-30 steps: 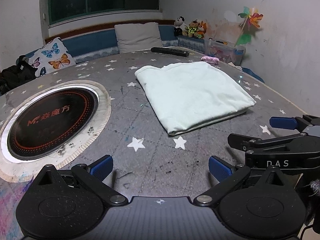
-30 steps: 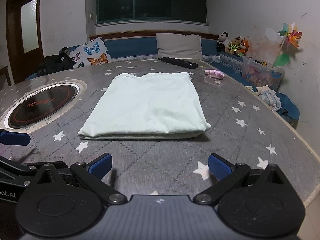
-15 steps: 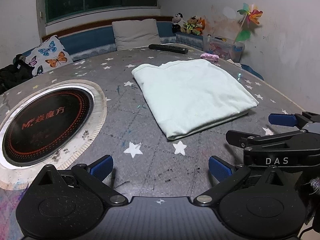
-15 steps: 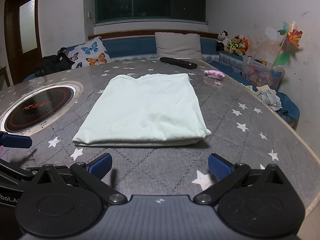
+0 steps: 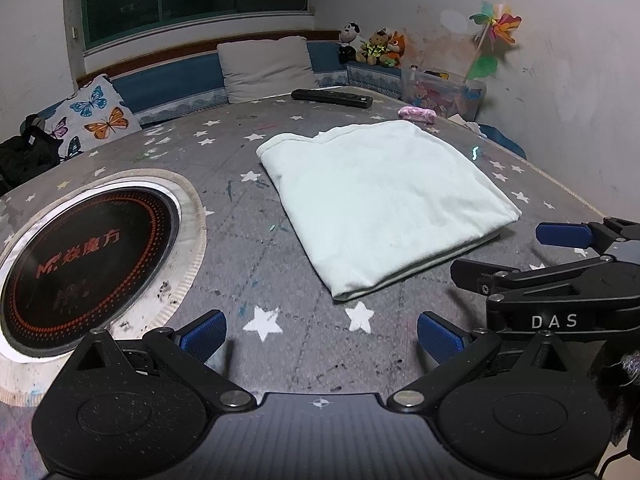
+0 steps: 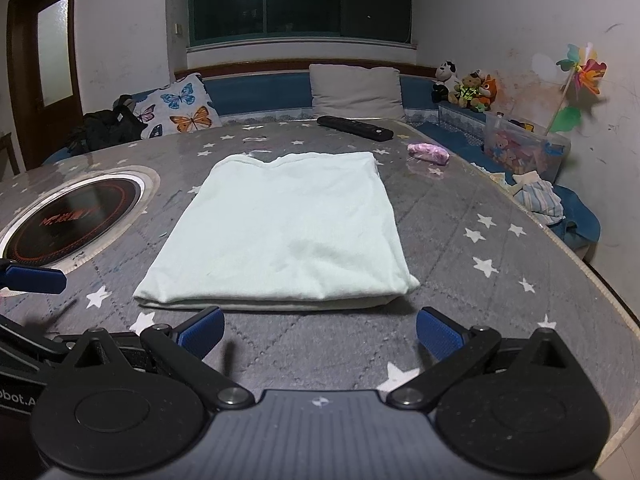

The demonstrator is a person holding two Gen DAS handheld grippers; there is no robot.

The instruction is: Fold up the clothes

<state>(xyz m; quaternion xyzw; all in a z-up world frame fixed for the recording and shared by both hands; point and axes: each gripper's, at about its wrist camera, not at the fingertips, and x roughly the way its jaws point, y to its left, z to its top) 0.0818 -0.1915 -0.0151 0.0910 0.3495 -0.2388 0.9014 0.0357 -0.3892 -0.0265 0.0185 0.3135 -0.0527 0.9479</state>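
Note:
A pale mint garment (image 5: 384, 200) lies folded into a flat rectangle on the grey star-patterned table; it also shows in the right wrist view (image 6: 280, 228). My left gripper (image 5: 320, 334) is open and empty, low over the table in front of the garment's near left corner. My right gripper (image 6: 320, 330) is open and empty, just short of the garment's near edge. The right gripper also shows at the right of the left wrist view (image 5: 560, 264), beside the garment's near right corner.
A round black induction plate (image 5: 80, 252) is set in the table at the left. A black remote (image 6: 354, 128) and a small pink item (image 6: 428, 153) lie at the far side. The table's right edge (image 6: 592, 272) drops to clothes and a toy box.
Both grippers have moved slightly nearer the garment's near edge and stay open. The garment has not moved.

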